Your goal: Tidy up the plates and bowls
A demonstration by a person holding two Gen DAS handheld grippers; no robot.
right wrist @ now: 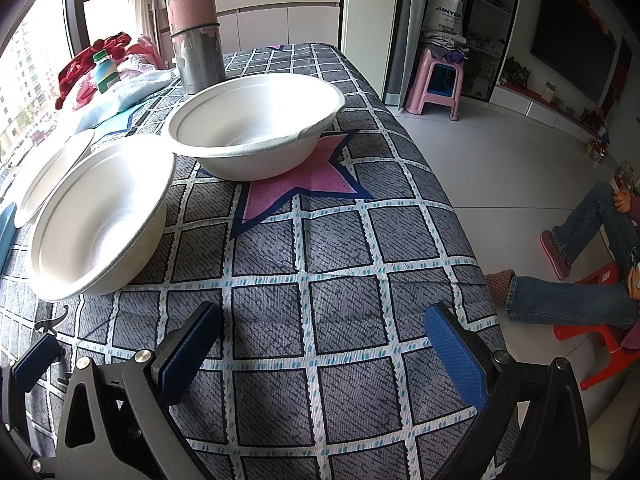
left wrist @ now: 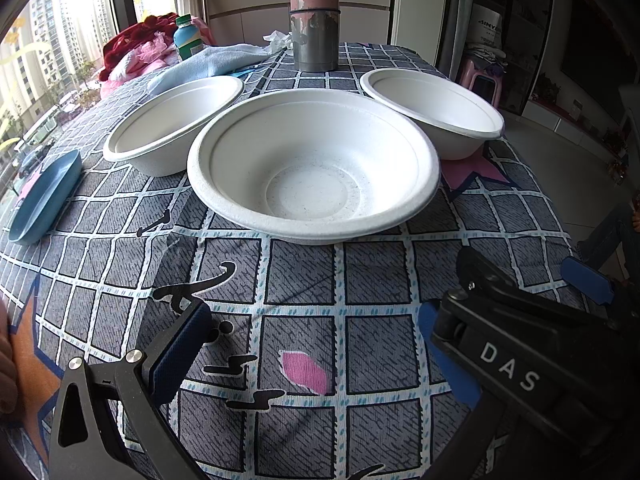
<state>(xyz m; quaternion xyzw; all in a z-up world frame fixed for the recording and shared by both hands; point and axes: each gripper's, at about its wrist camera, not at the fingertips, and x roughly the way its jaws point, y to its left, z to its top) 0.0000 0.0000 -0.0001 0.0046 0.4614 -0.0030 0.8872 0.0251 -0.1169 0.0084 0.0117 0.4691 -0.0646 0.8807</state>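
Note:
Three white foam bowls stand upright on the checked tablecloth (left wrist: 300, 280). In the left wrist view the middle bowl (left wrist: 314, 176) is nearest, with a left bowl (left wrist: 172, 120) and a right bowl (left wrist: 432, 112) behind it. A blue plate (left wrist: 44, 196) lies at the far left. My left gripper (left wrist: 314, 320) is open and empty, a short way in front of the middle bowl. My right gripper (right wrist: 324, 312) is also open and empty over bare cloth. Ahead of it, the right bowl (right wrist: 256, 128) sits on a pink star and the middle bowl (right wrist: 100, 216) stands at the left.
A tall metal flask (left wrist: 314, 20) stands behind the bowls, beside a light blue towel (left wrist: 216, 64), a bottle (left wrist: 188, 38) and red clothes. The table's right edge (right wrist: 460, 220) drops to the floor. A pink stool (right wrist: 436, 80) and a seated person's legs (right wrist: 560, 292) are there.

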